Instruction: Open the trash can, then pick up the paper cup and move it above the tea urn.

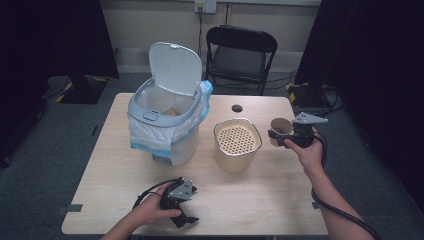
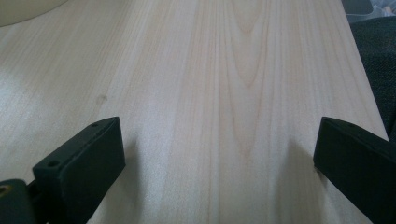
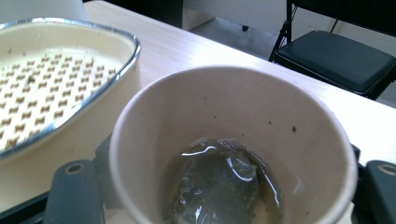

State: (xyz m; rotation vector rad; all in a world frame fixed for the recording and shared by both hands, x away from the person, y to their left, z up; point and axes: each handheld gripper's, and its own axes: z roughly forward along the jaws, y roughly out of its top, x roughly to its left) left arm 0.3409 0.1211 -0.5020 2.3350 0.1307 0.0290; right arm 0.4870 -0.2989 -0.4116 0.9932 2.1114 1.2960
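Near the table's right edge, the right gripper (image 1: 278, 136) clamps a paper cup (image 1: 280, 129).

Its jaws press the cup's sides; a wet tea bag (image 3: 219, 186) lies in liquid at the bottom. Just beside stands a cream strainer bin (image 1: 237, 145), a lidded trash can (image 1: 165, 120) beyond. By the near edge, the left gripper (image 1: 186, 212) rests on the table (image 1: 280, 200), its jaws spread wide around nothing.

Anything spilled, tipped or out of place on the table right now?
Nothing spilled. The paper cup in the right tool is tilted toward the strainer container, with a wet tea bag and a little liquid inside. The bin stands upright, lid open, its liner bunched over the rim.
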